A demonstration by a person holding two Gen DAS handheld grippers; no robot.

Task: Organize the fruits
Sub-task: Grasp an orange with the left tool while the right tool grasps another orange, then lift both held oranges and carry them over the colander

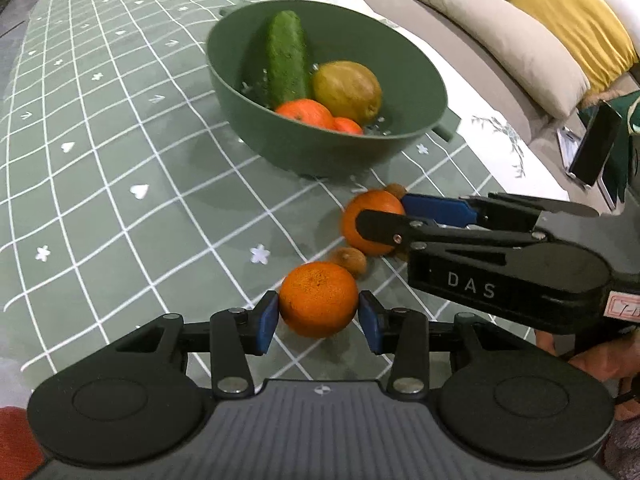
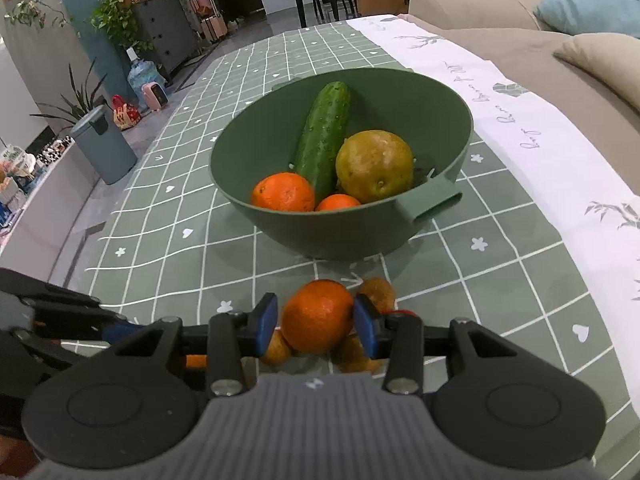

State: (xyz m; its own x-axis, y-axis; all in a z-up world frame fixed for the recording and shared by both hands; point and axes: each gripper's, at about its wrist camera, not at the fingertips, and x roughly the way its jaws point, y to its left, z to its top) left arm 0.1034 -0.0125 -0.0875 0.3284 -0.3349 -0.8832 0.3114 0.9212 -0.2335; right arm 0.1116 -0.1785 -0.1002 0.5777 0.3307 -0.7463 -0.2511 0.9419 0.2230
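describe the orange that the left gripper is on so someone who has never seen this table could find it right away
Start at the green bowl on the checked tablecloth. Two oranges lie on the cloth in front of it. The one meant sits farther from the bowl, between the left gripper's blue pads, with a small brown fruit behind it.
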